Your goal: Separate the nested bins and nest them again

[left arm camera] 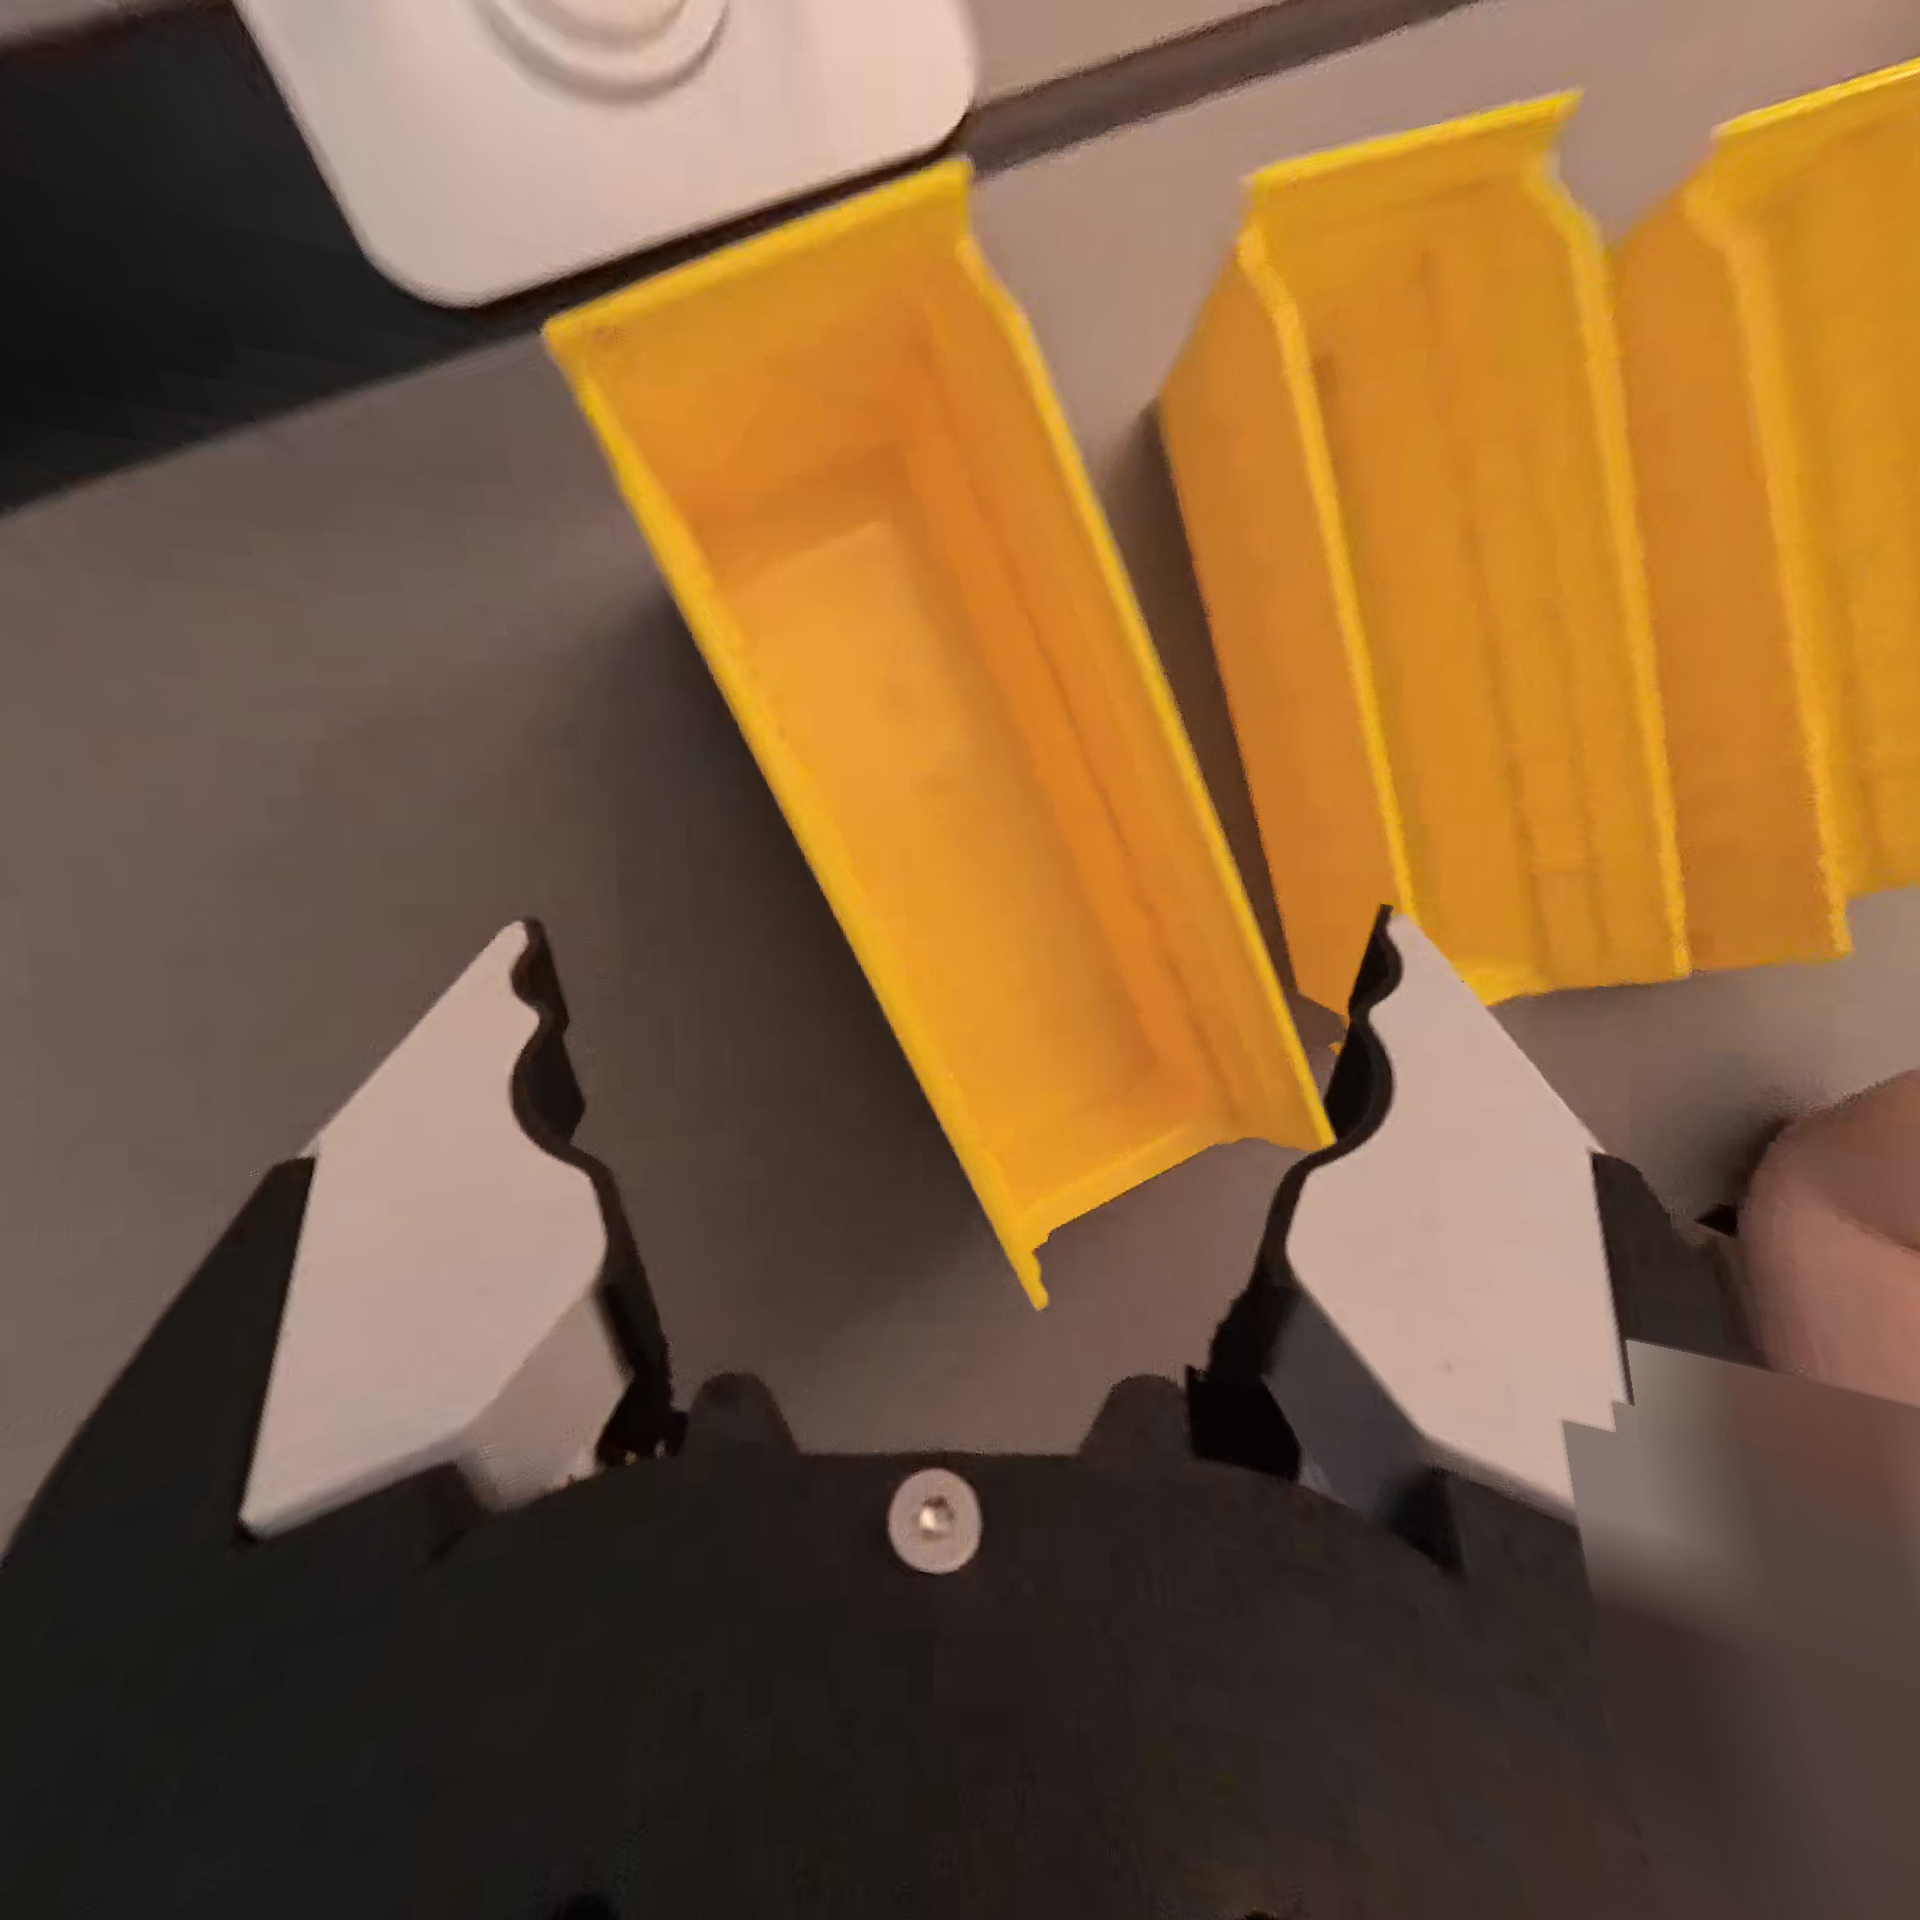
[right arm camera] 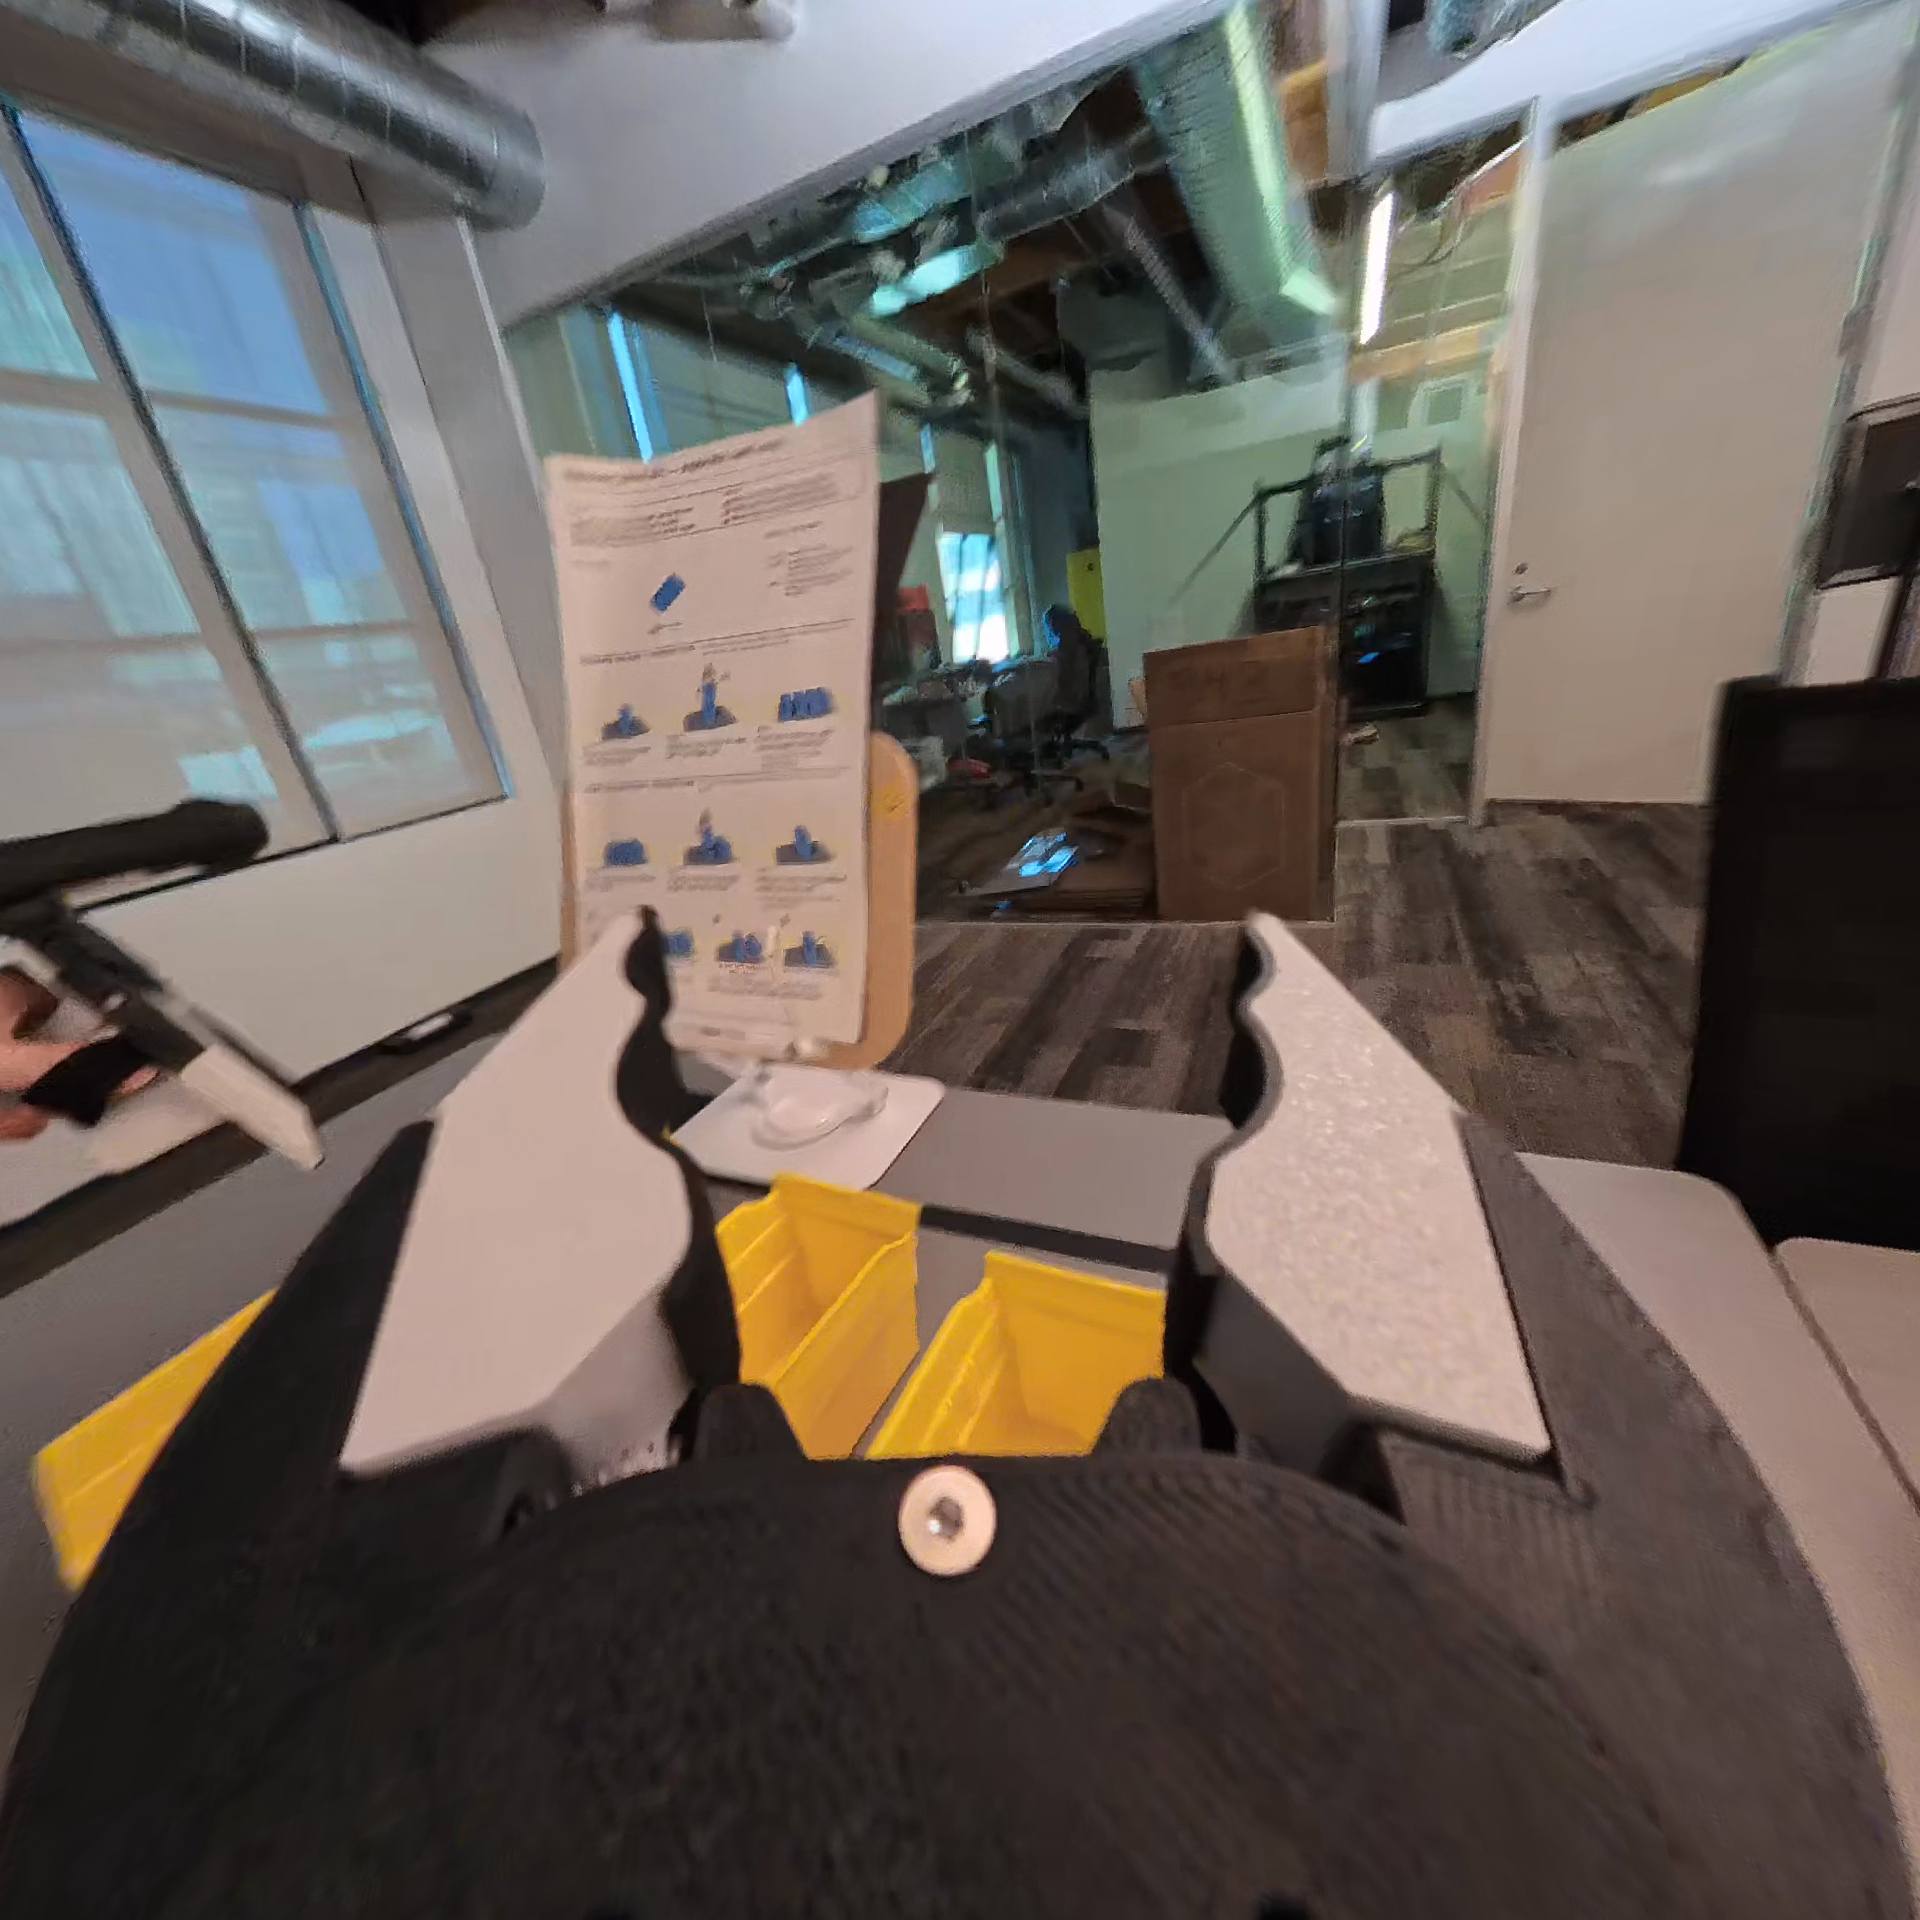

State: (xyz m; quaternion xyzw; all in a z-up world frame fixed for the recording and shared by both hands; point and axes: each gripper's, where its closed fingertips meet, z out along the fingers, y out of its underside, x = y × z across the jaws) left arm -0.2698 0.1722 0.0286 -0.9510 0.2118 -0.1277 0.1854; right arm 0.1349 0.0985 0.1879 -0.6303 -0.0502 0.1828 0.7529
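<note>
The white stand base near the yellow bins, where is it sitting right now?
In the left wrist view the white stand base sits on the grey table at the top left, just beyond the far end of the leftmost yellow bin.

Three yellow bins [left arm camera: 935,727] sit on a grey counter [left arm camera: 312,779], grippers [left arm camera: 951,925] black with white fingers [left arm camera: 436,1195], the floor [right arm camera: 1455,997] streaked grey-brown planks.
</note>
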